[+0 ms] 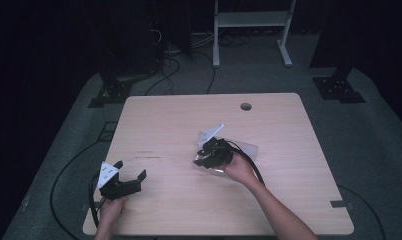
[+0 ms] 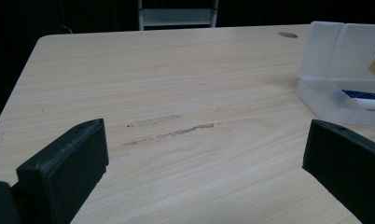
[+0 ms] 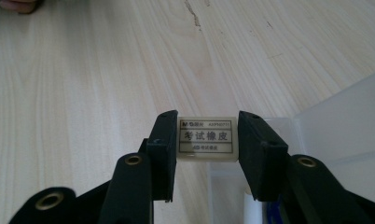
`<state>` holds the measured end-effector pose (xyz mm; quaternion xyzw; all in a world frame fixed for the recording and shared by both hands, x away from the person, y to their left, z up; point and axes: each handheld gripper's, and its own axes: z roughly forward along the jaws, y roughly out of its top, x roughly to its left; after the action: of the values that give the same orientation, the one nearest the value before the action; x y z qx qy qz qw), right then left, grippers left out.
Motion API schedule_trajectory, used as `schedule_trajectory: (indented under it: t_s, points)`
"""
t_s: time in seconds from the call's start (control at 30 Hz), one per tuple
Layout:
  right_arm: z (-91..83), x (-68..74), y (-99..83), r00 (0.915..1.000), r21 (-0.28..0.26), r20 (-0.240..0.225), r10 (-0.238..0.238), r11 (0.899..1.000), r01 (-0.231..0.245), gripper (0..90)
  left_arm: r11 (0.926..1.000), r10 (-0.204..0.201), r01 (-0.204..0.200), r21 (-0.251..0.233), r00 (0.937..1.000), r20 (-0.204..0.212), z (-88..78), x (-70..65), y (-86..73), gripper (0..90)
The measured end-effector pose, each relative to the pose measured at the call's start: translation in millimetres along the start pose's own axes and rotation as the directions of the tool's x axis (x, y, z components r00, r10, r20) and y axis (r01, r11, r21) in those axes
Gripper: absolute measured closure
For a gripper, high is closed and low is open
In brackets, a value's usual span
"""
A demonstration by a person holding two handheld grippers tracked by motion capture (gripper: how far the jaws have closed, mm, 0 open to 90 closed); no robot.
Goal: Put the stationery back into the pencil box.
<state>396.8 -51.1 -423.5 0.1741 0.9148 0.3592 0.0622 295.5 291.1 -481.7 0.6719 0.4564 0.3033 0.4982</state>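
Eraser [image 3: 206, 138]: a small cream block with a printed label, pinched between the two black jaws of the right gripper [image 3: 206, 140]; it is carried just above the near wall of the clear box [image 3: 344, 121].
Place on the table: in the high view the right gripper [image 1: 205, 156] is seen right of the table's middle, over the clear box [image 1: 246, 148], at about 2 o'clock from the left gripper [image 1: 130, 170].
Right jaws: drawn in to a middling gap and pressed on the eraser's two short ends; the labelled face is left bare between them.
Left jaws: spread wide with nothing between them, only bare table [image 2: 176, 93] ahead; the clear box [image 2: 337, 70] lies at about 2 o'clock in the left gripper view.
Handling, as judged: light, small, slightly yielding rubber that grips the pads well; no fragility is expected, and a gentle squeeze should be enough.
Where to hold: the two short ends, as taken now, are judged best, since the block is kept square and its underside free for setting down.
Box contents: a blue-and-white item [image 2: 363, 95] is seen lying inside; what it is cannot be made out.
Hidden: the eraser's underside and back face are covered by the jaws' angle; in the high view the eraser itself is masked by the gripper.
Cut off: the far part of the box is lost past the frame edge in both gripper views, so its full depth cannot be told.
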Motion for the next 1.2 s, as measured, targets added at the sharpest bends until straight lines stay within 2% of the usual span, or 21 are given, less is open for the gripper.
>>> schedule_trajectory:
  t_s: [0.33, 0.8, 0.83, 0.87, 1.17, 1.2]
  points:
    - [7.6, -10.1, 0.3, 0.9999, 0.01, 0.016, 0.001, 1.0, -0.002, 58.7, 1.0, 0.004, -0.004, 0.0, 1.0, -0.002, 0.1, -0.7, -0.1, 0.0]
    - [20.9, -20.5, -4.5, 0.9992, 0.025, 0.018, 0.034, 0.999, -0.035, 58.7, 1.0, 0.001, -0.001, 0.0, 1.0, 0.001, -0.3, -0.2, -0.1, 0.0]
    - [21.2, -20.0, -4.4, 0.9985, 0.031, 0.019, 0.05, 0.998, -0.051, 58.7, 1.0, 0.0, 0.0, 0.0, 1.0, 0.001, -0.4, -0.2, -0.1, 0.0]
    - [22.1, -21.4, -4.9, 0.9989, 0.028, 0.02, 0.041, 0.999, -0.042, 58.7, 1.0, 0.0, 0.0, -0.001, 1.0, 0.001, -0.4, -0.1, -0.1, 0.0]
    - [27.7, -27.1, -7.5, 0.9971, 0.036, 0.022, 0.073, 0.997, -0.074, 58.6, 1.0, -0.003, 0.003, -0.001, 1.0, 0.002, -0.4, 0.2, 0.0, 0.0]
    - [28.1, -28.2, -7.9, 0.9976, 0.036, 0.021, 0.066, 0.997, -0.066, 58.6, 1.0, -0.003, 0.003, -0.001, 1.0, 0.002, -0.4, 0.3, 0.0, 0.0]
